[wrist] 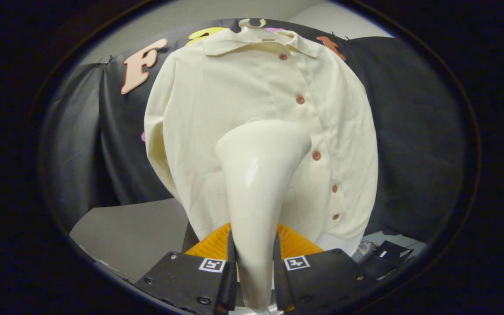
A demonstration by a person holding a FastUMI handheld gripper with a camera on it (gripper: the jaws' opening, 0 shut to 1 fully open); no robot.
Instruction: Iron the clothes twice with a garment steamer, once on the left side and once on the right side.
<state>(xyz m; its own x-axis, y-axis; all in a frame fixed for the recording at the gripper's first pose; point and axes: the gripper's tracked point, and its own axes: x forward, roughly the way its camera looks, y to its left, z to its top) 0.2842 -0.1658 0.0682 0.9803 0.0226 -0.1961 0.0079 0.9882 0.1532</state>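
Lower left: grey table (129,236). Centre: cream shirt (243,109) on a hanger (252,22), brown buttons (300,99) running down right of middle; steamer (258,183) upright before it, head against the cloth. Bottom centre: gripper (254,267) closed onto the steamer handle, both fingers pressing its sides.

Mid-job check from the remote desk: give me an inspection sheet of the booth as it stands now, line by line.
Surface: pale table below the shirt.
Job's things: cream button-up shirt on a hanger, buttons done up; cream garment steamer, head against the shirt front, beside the button row.
Clutter: small dark items at the table's far side, too small to tell.
Grippers: gripper jaws closed on the steamer's handle.
Cables: nothing seen.
Surroundings: black cloth wall behind the shirt; orange ribbed part beside the handle.
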